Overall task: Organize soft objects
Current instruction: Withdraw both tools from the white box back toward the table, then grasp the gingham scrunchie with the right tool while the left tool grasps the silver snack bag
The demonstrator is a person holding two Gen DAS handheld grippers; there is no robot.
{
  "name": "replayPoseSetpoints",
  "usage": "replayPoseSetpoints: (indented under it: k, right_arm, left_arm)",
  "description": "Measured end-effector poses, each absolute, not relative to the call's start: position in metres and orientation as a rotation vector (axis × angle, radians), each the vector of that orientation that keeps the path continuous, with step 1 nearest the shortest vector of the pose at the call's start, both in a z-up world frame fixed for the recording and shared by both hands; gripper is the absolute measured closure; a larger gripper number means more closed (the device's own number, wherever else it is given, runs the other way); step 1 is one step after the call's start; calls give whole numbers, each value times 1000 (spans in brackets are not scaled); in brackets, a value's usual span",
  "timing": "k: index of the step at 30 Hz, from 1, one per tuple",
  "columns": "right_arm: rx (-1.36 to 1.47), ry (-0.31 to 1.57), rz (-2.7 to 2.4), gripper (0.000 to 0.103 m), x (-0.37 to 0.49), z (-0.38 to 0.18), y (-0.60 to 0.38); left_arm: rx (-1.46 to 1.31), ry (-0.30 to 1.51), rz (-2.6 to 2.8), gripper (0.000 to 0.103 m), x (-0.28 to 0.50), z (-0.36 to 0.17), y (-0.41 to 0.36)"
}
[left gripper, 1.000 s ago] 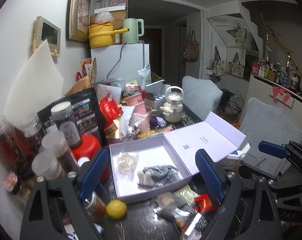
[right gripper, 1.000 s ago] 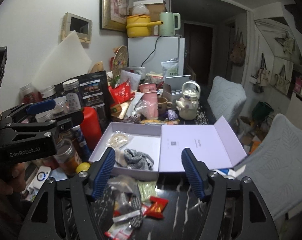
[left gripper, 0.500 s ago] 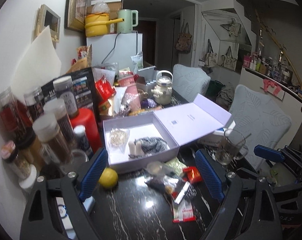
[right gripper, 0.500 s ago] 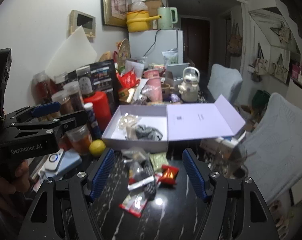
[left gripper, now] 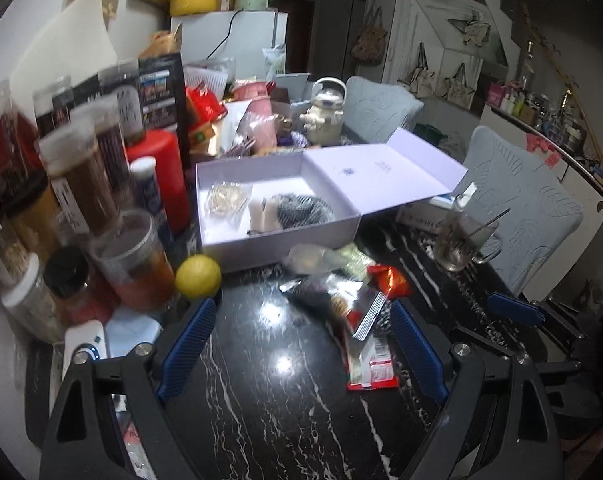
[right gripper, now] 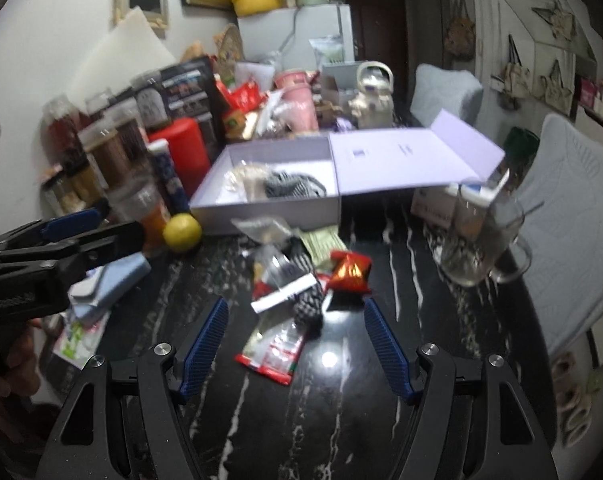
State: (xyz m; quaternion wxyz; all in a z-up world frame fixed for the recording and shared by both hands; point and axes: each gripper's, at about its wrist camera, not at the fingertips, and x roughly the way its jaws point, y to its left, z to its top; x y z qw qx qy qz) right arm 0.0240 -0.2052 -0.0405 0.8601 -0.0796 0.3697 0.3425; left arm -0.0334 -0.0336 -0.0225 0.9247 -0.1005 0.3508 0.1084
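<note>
An open lilac box (left gripper: 237,240) (right gripper: 261,214) sits mid-table, its lid (left gripper: 377,176) folded out to the right. Inside lie a striped black-and-white cloth (left gripper: 301,208) (right gripper: 293,186) and a clear packet (left gripper: 223,198). In front of the box is a heap of small packets: a red foil packet (left gripper: 389,280) (right gripper: 349,270), a checked soft piece (right gripper: 309,300) and a red-and-white wrapper (left gripper: 371,368) (right gripper: 273,350). My left gripper (left gripper: 301,326) hangs open over bare table short of the heap. My right gripper (right gripper: 295,324) is open too, with the heap's near end between its fingers, untouched.
Jars (left gripper: 89,176), a red canister (left gripper: 161,168) and a yellow lemon (left gripper: 197,276) (right gripper: 181,232) crowd the left side. A glass mug (left gripper: 461,240) (right gripper: 481,240) with a spoon stands at the right. A teapot (left gripper: 325,112) and clutter fill the back. Padded chairs (left gripper: 521,208) flank the right edge.
Both grippers have sunk and tipped downward toward the black marble tabletop; the box and the packet heap now sit higher in both views. Neither gripper's jaws have changed.
</note>
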Motion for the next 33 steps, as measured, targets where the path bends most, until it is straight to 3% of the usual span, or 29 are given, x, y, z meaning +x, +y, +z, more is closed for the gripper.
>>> replayPoseSetpoints:
  k: [9,24,29,33]
  right_arm:
    - [-185,837,704,33,48,-77,-200]
    - [-151,979,772,48,93,-125,-176]
    - [-134,1013,819,81,102,-135,-172]
    - [-153,993,808,83,102,-133,-177]
  left_arm:
    - [-256,804,186,13,-7,-59,-26]
    - [-270,846,194,13,31,-78,-20]
    - [-268,850,193,13,45,-80,-23]
    - [-268,863,197,13,63,-88,-30]
